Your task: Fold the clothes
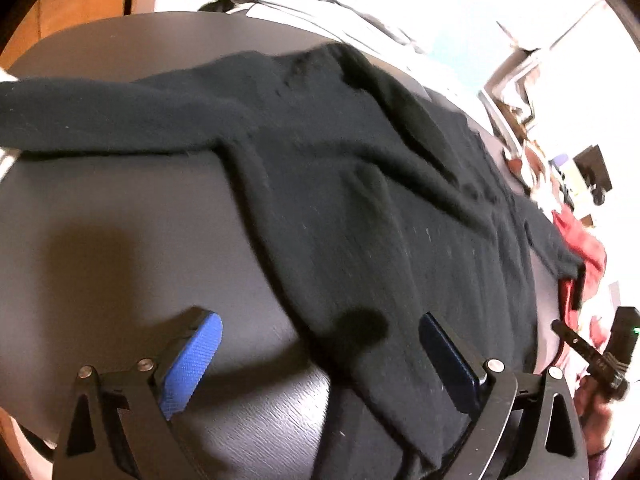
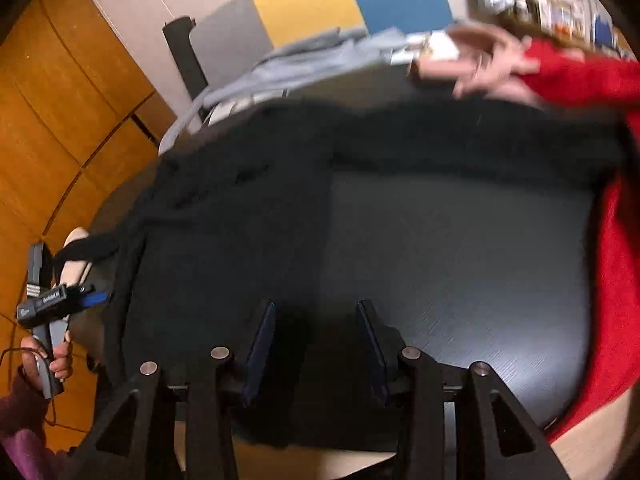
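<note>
Sweater (image 1: 360,184) spread on table (image 1: 100,240), one sleeve reaching toward left edge. Left gripper (image 1: 320,344) over sweater's near hem. Right gripper (image 2: 316,344) over near table edge, sweater to left. Hand (image 2: 476,60) beyond far edge, beside heaped clothes (image 2: 304,64).

Indoor room, most likely an office or lab workspace, not a home. Evidence: dark round table (image 2: 460,264) with woodgrain finish, centre of the right wrist view; orange wood-panelled floor (image 2: 60,120) at left; grey, yellow and blue partition panels (image 2: 320,4) at top; cluttered shelves (image 2: 560,0) upper right. Bright, overexposed background fills the left wrist view's upper right.
</note>
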Demonstrator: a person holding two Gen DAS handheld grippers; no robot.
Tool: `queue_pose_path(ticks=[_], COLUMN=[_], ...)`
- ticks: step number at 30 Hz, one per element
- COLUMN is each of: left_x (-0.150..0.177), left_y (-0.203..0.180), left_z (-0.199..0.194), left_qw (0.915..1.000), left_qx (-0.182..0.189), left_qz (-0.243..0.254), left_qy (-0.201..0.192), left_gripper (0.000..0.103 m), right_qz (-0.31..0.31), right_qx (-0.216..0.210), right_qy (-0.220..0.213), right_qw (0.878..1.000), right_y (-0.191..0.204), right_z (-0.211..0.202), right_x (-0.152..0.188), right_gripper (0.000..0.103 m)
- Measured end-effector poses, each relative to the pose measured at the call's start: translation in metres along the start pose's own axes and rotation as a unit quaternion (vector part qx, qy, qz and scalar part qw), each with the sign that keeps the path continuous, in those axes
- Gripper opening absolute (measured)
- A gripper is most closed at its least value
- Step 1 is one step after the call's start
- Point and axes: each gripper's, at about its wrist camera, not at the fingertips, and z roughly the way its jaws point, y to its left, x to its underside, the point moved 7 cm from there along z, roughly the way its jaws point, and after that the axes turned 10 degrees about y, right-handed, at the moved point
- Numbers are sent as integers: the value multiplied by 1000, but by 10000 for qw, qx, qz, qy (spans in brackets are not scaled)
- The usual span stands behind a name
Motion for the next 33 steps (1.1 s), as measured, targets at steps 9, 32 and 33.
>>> queue_pose_path(ticks=[9, 32, 33], left_x=[13, 29, 35], left_y=[-41, 0, 0], left_z=[21, -8, -11], left_qw=[9941, 9670, 9619], left_qx=[-843, -1860, -1959], left_qz=[635, 1734, 1896], left_qy=[-233, -158, -197], left_gripper=[100, 14, 17], right_qz=[-415, -232, -258], right_qx=[190, 636, 551], right_qy=[-245, -335, -102], right_qw=[9987, 9971, 9981], right_y=[36, 1, 3], right_z=[23, -1, 8], right_x=[30, 5, 11], right_gripper=[44, 6, 7])
